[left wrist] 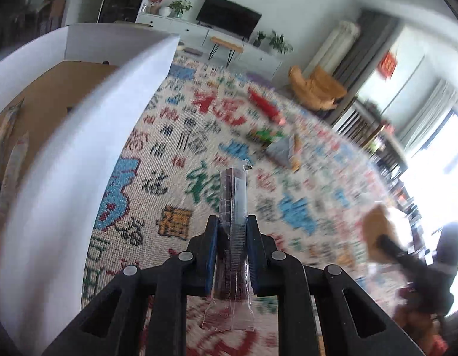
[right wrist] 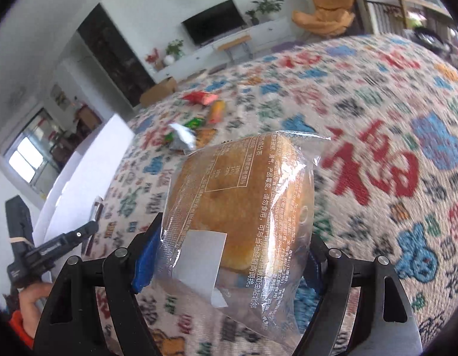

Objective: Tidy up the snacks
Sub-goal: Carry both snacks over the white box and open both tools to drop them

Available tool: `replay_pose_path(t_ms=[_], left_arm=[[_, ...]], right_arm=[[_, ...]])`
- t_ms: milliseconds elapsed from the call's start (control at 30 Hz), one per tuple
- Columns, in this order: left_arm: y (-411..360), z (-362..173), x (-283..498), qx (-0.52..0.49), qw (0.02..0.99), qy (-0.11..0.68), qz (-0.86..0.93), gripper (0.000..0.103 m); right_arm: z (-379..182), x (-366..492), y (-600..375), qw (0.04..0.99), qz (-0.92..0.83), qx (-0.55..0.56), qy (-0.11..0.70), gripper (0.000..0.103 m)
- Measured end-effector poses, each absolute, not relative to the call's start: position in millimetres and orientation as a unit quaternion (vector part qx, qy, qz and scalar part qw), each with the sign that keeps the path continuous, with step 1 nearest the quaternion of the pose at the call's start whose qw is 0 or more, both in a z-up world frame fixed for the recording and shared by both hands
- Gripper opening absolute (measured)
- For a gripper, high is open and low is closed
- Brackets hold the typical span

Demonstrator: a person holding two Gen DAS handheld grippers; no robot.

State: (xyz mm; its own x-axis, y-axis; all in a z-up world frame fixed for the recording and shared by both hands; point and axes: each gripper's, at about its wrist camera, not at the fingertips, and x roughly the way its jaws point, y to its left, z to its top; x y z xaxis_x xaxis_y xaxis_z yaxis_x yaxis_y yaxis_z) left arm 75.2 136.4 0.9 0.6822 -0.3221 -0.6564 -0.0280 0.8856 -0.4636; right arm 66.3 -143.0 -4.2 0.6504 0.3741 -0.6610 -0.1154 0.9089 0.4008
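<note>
Left gripper point(left wrist: 231, 255) clamped on stiff, slim brown bar point(left wrist: 232, 204) beside white box point(left wrist: 80, 160). Right gripper point(right wrist: 229, 255) squeezing soft wrapped bun point(right wrist: 243, 190). Light, crushable, slippery film; best gripped mid-body.

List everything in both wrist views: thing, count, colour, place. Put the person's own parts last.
Dark snack bar: one, brown in clear wrap, upright between the left fingers.
Wrapped bun: one, golden in a clear printed bag, between the right fingers.
White box: one, cardboard-brown inside, left of the left gripper; packets inside, count unclear.
Loose snacks: several, red, orange, green, silver, on the rug ahead.
Rug: one, cream with coloured characters, under everything.
TV: one, black, far wall.
Orange chair: one, by the window.
Left gripper: black, blue pads, shut on the bar.
Right gripper: black, blue pads, shut on the bun.
Hand: one, lower left of the right view.
</note>
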Motion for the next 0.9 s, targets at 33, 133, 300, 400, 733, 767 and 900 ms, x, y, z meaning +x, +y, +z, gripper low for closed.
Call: replay_pose_path(t_ms=[33, 133, 300, 400, 733, 767, 900], left_arm=[[143, 17, 69, -0.238, 0.892, 0.373, -0.092, 0.017], [175, 74, 46, -0.242, 0.915, 0.311, -0.083, 0.018], [256, 109, 19, -0.207, 0.937, 0.278, 0.044, 0.018], [303, 97, 15, -0.169, 0.919, 0.314, 0.168, 0.033], [341, 66, -26, -0.223, 0.897, 0.298, 0.239, 0.079], [333, 63, -22, -0.222, 0.900, 0.300, 0.227, 0.079], [275, 68, -1, -0.192, 0.917, 0.315, 0.152, 0.079]], right_arm=[[5, 69, -130, 0.895, 0.153, 0.153, 0.391, 0.081], [48, 73, -75, 0.894, 0.224, 0.115, 0.370, 0.081], [122, 78, 55, 0.856, 0.382, 0.069, 0.341, 0.081], [144, 82, 143, 0.821, 0.453, 0.036, 0.347, 0.084], [145, 98, 161, 0.833, 0.428, 0.006, 0.351, 0.089], [138, 102, 148, 0.841, 0.413, 0.000, 0.349, 0.089], [60, 122, 77, 0.871, 0.309, -0.063, 0.377, 0.089]])
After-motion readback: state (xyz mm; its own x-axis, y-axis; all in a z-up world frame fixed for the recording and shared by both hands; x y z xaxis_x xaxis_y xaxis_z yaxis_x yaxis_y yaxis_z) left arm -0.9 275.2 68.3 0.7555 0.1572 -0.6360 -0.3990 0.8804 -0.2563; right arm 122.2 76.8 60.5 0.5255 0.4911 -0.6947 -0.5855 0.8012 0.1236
